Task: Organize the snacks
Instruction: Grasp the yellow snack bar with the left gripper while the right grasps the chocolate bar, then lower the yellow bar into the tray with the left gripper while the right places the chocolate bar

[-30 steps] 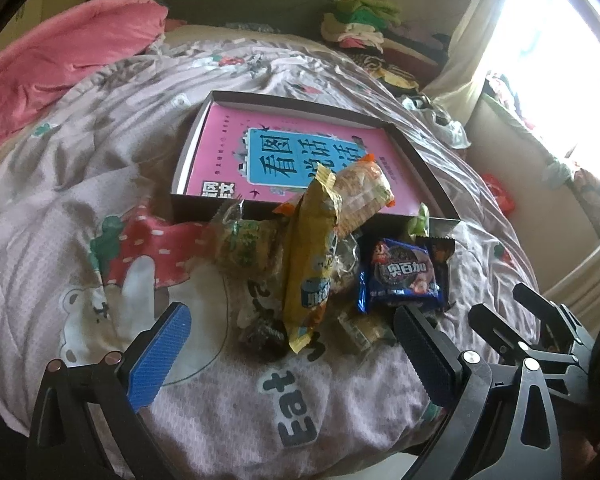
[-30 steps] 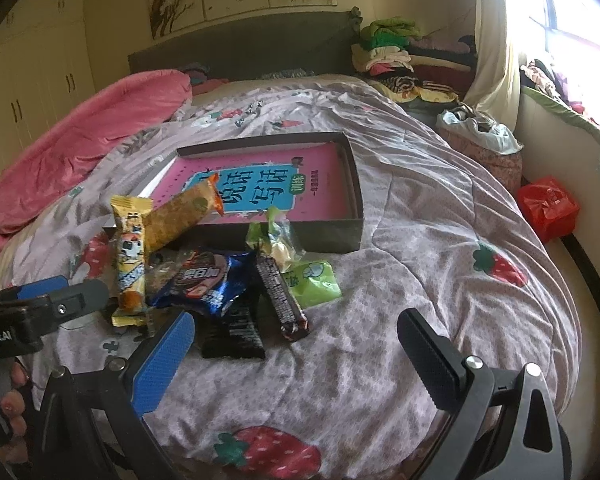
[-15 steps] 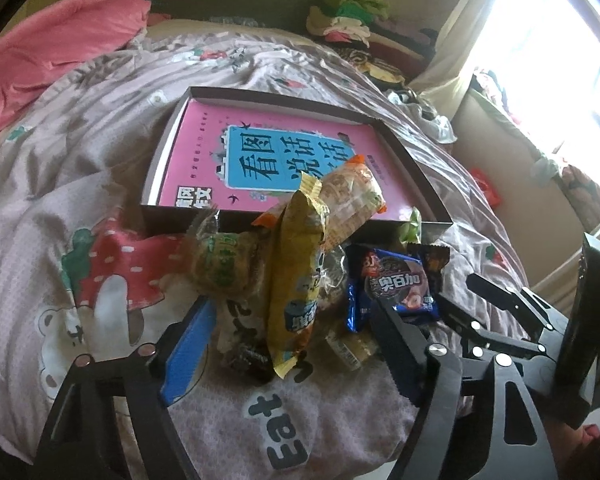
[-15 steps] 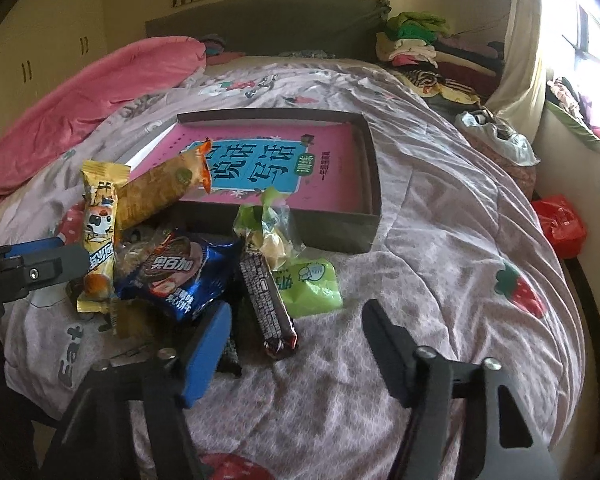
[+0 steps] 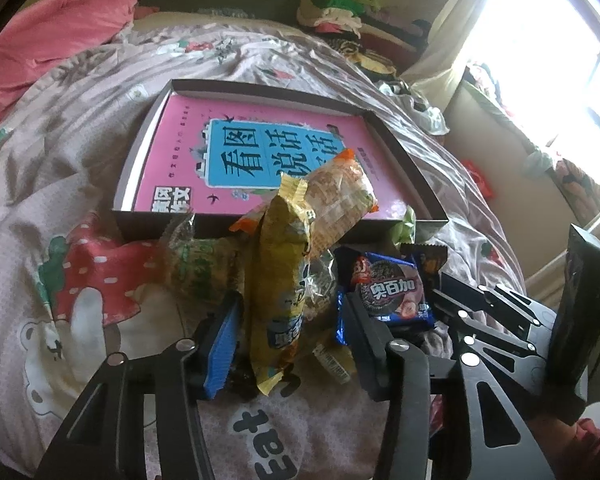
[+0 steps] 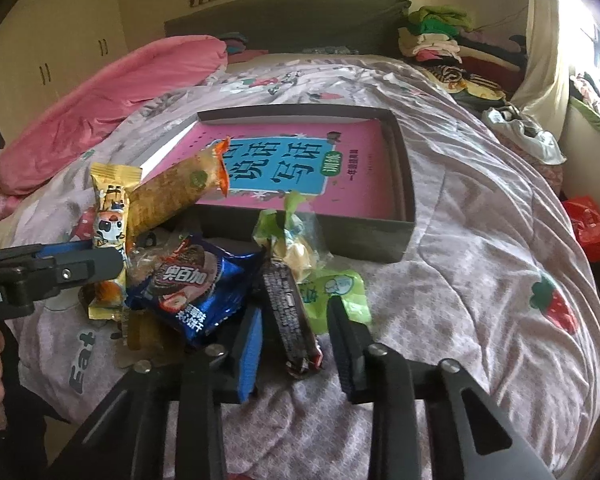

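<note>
A pile of snacks lies on the bed in front of a shallow dark box (image 5: pixel 416 184) that holds a pink book (image 5: pixel 260 152). My left gripper (image 5: pixel 290 322) is open with its fingers on either side of a long yellow snack packet (image 5: pixel 278 280), not closed on it. My right gripper (image 6: pixel 294 326) is open around a dark chocolate bar (image 6: pixel 290 312). A blue cookie packet (image 6: pixel 196 280) lies between the two, also in the left wrist view (image 5: pixel 388 288). An orange-ended cracker pack (image 5: pixel 336 196) leans on the box edge.
A green packet (image 6: pixel 336 292) and a clear candy bag (image 6: pixel 292 236) lie beside the chocolate bar. A pink duvet (image 6: pixel 112 92) is at the left, folded clothes (image 6: pixel 440 36) at the head of the bed, a red bag (image 6: pixel 588 228) on the floor right.
Both grippers have moved forward and down into the snack pile and narrowed their opening; the left now straddles the yellow packet, the right the chocolate bar.
</note>
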Available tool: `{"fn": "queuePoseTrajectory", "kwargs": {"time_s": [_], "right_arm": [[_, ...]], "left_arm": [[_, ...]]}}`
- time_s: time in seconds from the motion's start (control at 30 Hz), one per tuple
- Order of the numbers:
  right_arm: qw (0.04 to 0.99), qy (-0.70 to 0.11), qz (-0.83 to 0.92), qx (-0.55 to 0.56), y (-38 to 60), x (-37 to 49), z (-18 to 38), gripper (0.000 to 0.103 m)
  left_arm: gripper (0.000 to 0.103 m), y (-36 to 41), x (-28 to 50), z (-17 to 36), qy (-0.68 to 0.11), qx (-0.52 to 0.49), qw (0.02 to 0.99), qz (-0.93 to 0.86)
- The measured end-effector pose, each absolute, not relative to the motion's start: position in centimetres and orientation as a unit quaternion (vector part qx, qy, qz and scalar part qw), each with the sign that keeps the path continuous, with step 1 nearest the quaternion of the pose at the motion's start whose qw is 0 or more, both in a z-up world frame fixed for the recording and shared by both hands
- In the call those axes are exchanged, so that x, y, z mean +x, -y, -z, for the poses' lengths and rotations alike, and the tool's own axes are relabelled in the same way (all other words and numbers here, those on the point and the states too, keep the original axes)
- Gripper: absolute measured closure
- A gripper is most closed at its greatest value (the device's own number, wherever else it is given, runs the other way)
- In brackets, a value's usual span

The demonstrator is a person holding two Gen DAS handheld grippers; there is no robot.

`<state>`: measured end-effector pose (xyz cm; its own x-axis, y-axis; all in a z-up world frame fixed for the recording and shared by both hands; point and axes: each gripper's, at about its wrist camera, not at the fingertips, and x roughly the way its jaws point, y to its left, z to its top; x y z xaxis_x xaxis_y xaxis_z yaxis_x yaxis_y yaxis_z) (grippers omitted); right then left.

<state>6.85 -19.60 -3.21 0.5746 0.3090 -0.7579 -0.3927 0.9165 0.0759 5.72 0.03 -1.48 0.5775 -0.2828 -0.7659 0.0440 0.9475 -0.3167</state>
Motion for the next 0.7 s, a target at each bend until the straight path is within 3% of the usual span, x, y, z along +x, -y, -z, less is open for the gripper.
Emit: {"fn": "queuePoseTrajectory", "kwargs": {"time_s": [0.43,0.7], "right_arm": [[0.893,-0.402,-0.205,-0.004,20.9,7.0,2.2,0.085],[0.900,-0.382,-0.208,0.027,22.0,7.1,1.2,0.085]], "left_arm": [[0.082,-0.7,6.1,2.1,-0.454,-0.146,0.873,0.103],[0.086,-1.2,5.5,1.3,-0.443,-0.154,0.877,0.107]]}}
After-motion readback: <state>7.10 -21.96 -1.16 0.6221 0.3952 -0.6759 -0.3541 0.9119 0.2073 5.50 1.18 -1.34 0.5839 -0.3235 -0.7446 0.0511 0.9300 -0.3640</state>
